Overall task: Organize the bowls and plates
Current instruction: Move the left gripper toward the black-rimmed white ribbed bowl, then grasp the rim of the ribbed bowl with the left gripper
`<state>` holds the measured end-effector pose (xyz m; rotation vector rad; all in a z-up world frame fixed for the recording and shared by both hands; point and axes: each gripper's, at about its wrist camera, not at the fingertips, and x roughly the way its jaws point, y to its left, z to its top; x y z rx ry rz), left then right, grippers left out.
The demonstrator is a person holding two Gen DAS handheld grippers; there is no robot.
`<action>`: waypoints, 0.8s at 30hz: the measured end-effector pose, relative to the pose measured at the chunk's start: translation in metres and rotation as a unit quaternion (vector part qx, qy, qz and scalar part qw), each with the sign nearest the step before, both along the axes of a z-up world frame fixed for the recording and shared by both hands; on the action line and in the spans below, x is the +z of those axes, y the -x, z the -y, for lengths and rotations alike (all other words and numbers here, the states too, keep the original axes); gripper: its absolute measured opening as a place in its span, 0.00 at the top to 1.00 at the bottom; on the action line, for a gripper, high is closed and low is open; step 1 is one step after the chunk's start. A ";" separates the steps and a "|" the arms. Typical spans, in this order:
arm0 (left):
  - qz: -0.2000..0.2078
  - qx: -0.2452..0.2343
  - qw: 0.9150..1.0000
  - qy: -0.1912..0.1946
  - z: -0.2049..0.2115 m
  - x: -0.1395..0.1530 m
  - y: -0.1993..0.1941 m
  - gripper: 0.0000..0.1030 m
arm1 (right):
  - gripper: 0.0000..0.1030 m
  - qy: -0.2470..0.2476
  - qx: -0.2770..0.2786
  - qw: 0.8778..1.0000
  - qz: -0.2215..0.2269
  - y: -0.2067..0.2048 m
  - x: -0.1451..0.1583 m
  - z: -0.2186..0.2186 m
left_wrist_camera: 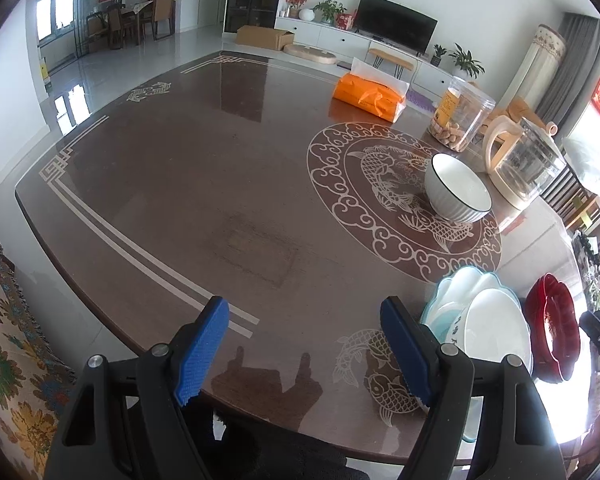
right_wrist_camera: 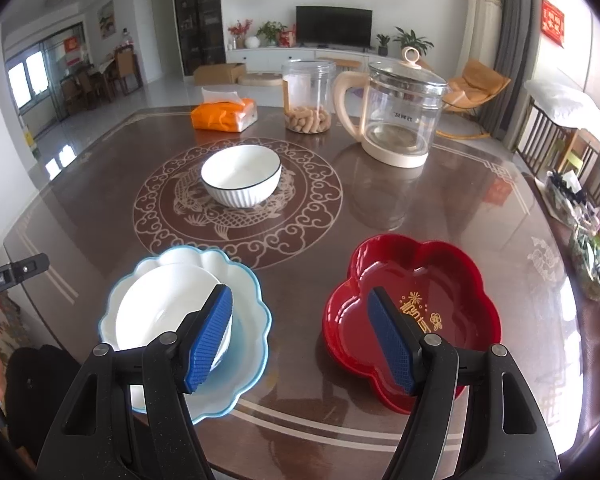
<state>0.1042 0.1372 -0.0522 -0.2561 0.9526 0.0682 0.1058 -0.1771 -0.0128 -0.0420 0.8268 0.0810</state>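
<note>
Two bowls [right_wrist_camera: 241,176] [right_wrist_camera: 168,312] upright, openings facing up.

Kettle [right_wrist_camera: 396,120], snack jar [right_wrist_camera: 308,98], tissues [right_wrist_camera: 224,116].

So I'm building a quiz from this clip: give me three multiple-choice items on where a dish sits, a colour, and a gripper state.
1. Where does the ribbed white bowl stand?
A. in the red dish
B. on the table's round fish medallion
C. on the tissue pack

2. What colour is the flower-shaped dish on the right?
A. red
B. green
C. yellow

3. How is the right gripper?
A. shut on a bowl
B. shut and empty
C. open and empty

Answers:
1 B, the medallion pattern rings it.
2 A, glossy red with gold lettering.
3 C, its blue pads stand wide apart with only table between them.
</note>
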 end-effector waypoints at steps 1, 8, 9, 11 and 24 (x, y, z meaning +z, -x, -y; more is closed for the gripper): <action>-0.005 -0.007 1.000 -0.005 0.004 -0.001 -0.003 0.25 | 0.28 -0.003 -0.001 1.000 -0.005 -0.003 0.000 0.002; -0.014 -0.063 0.998 -0.022 0.030 0.010 -0.033 0.25 | 0.28 -0.021 0.001 0.999 -0.031 -0.024 -0.007 0.015; -0.015 -0.069 0.997 -0.020 0.033 0.014 -0.040 0.25 | 0.28 -0.026 0.003 0.999 -0.034 -0.028 -0.006 0.017; -0.016 -0.081 0.996 -0.022 0.041 0.022 -0.058 0.25 | 0.28 -0.043 0.006 0.998 -0.042 -0.038 -0.006 0.021; -0.074 -0.131 0.989 -0.004 0.114 0.007 -0.196 0.25 | 0.28 -0.113 0.027 0.985 -0.130 -0.166 -0.027 0.021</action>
